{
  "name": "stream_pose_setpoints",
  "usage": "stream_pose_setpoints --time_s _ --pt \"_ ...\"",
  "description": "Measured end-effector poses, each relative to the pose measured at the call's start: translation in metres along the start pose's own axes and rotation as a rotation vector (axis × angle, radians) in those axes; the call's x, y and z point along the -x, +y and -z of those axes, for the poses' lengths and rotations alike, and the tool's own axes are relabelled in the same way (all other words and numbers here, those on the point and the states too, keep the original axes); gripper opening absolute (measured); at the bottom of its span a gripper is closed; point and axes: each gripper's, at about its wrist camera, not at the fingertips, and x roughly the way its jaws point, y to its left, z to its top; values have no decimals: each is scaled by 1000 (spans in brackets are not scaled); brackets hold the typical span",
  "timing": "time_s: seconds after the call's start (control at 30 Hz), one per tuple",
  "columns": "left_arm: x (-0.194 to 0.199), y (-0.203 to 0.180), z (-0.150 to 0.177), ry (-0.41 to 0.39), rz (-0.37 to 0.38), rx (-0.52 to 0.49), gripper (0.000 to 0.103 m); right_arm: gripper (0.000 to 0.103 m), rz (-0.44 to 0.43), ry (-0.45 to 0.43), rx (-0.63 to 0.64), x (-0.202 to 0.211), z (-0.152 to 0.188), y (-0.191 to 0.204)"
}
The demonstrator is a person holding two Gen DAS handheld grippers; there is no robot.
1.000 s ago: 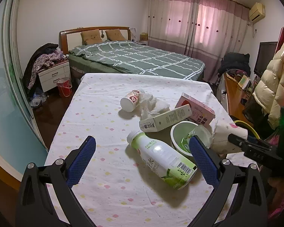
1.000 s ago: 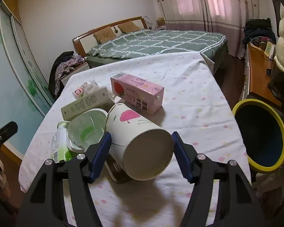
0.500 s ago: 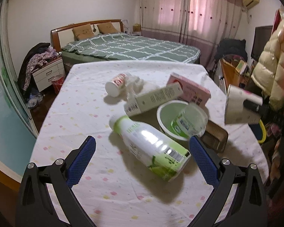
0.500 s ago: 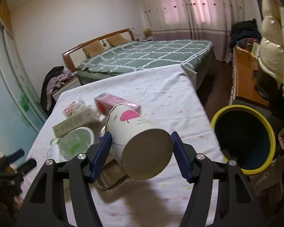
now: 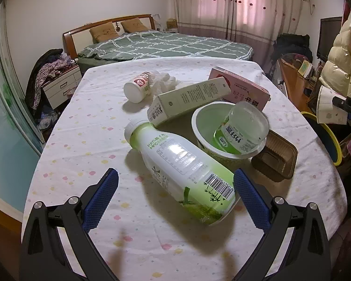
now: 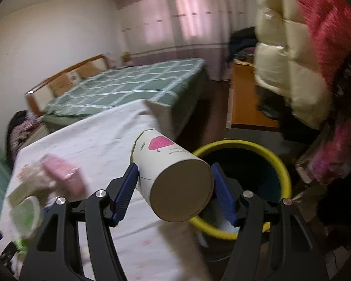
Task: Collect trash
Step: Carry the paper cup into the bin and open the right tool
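On my desk [image 5: 86, 126]: two plastic bottles, two cartons, one round tub, one brown ribbed tray. My left gripper [image 5: 175, 192] has its jaws wide, empty; my right gripper [image 6: 174, 183] has its jaws clamping one paper cup [image 6: 168, 168].

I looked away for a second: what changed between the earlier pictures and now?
The right tongs, clamped on the paper cup throughout, carried it off the table toward the yellow-rimmed bin. That uncovered a brown tray where the cup had lain. The left tongs, open, came down closer to the green bottle. The bottle, cartons and bowl lie as before.
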Motion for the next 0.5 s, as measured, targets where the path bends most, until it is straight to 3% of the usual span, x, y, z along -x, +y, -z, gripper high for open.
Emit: stream_pose_setpoints --time_s 0.17,0.5 --pt "-1 -3 -1 -6 -5 -12 97 61 131 45 -60 -33 1 -34" --pt "-1 -10 -2 -2 1 -34 97 62 207 127 -125 -73 6 -64"
